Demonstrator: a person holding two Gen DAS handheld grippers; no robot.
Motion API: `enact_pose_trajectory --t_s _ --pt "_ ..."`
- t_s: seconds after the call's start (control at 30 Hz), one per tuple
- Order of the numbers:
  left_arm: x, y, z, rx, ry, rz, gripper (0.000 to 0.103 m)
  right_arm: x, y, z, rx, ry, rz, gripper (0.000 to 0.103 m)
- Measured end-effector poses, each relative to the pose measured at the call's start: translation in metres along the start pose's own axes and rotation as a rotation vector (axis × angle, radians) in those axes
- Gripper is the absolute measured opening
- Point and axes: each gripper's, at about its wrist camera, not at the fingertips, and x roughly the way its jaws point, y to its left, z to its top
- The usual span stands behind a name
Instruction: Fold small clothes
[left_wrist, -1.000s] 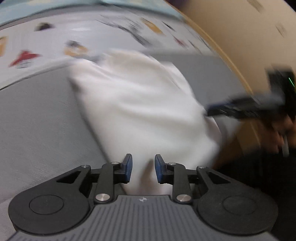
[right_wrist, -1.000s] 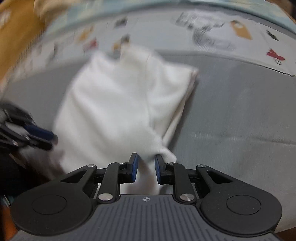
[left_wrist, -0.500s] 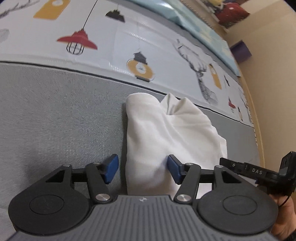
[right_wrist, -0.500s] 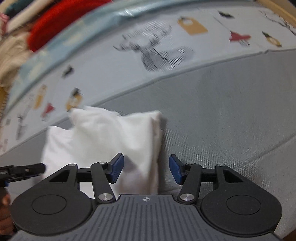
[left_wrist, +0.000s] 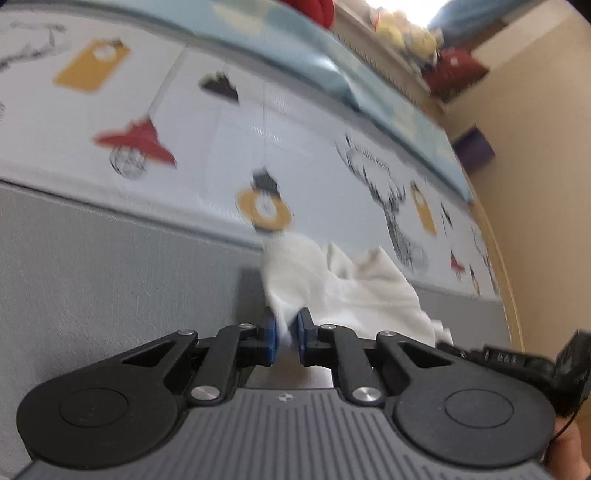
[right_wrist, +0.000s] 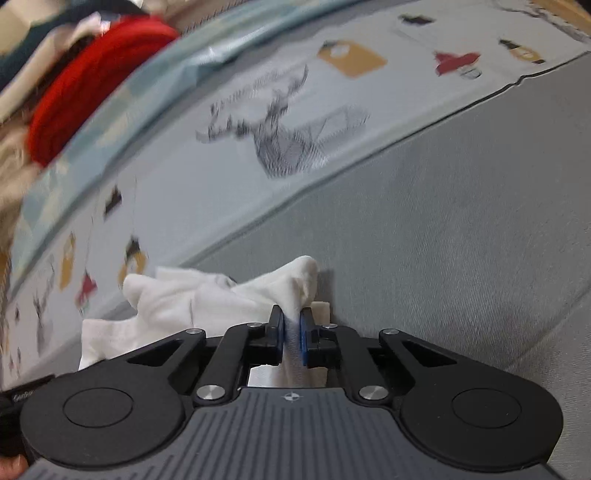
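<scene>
With the left gripper (left_wrist: 284, 334) and right gripper (right_wrist: 291, 334) each clamped on a near corner of the white garment (right_wrist: 207, 299), lifting both evenly toward the far edge should keep the fold square.

The small white garment (left_wrist: 354, 295) is soft, plain cloth, bunched into rumpled folds rather than lying flat. It sits on the grey fabric surface (left_wrist: 110, 288), its far edge reaching the strip printed with lamps and deer (left_wrist: 258, 166). Two near corners are pulled up into peaks — one pinched in the left claw (left_wrist: 285, 334), the other in the right claw (right_wrist: 291, 332). Between them the cloth (right_wrist: 207, 306) sags in loose creases, with a lower layer spread flat beneath.
</scene>
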Motion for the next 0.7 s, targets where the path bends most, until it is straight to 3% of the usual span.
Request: enact_pose_trajectory --t_s 0.03,0.07,0.1,0.17,0.2,0.23,0.33,0.4,0.5,0.7 --pt "-0.004 0.005 0.002 -0.02 -0.013 0.036 0.017 -0.002 -0.001 0.001 0.006 -0.022 -0.006 0.008" --pt "-0.008 0.011 0.005 -0.047 -0.007 0.053 0.027 -0.004 -0.001 0.002 -0.002 -0.045 -0.034 0.008" --pt "-0.011 0.018 0.006 -0.087 0.01 0.035 0.032 -0.006 0.0 0.003 -0.019 -0.067 -0.085 0.011" --pt "-0.011 0.027 0.007 -0.138 0.058 -0.033 0.043 -0.01 0.003 0.002 -0.062 -0.094 -0.179 0.034" --pt "-0.011 0.028 0.006 -0.138 0.085 -0.053 0.045 -0.013 0.002 0.002 -0.064 -0.087 -0.172 0.054" --pt "-0.009 0.026 0.005 -0.126 0.114 -0.064 0.051 -0.016 0.0 0.0 -0.05 -0.072 -0.129 0.059" --pt "0.005 0.015 -0.005 -0.081 0.217 -0.082 0.056 -0.017 -0.002 -0.006 -0.042 0.024 -0.002 0.063" --pt "0.011 0.008 -0.015 -0.036 0.247 -0.061 0.063 -0.012 -0.003 -0.013 -0.059 0.106 0.033 0.068" --pt "0.02 0.002 -0.024 -0.015 0.269 -0.038 0.064 0.002 -0.004 -0.024 -0.098 0.204 -0.004 0.073" --pt "0.023 -0.005 -0.029 0.032 0.26 -0.016 0.065 0.011 0.0 -0.027 -0.089 0.222 0.001 0.076"
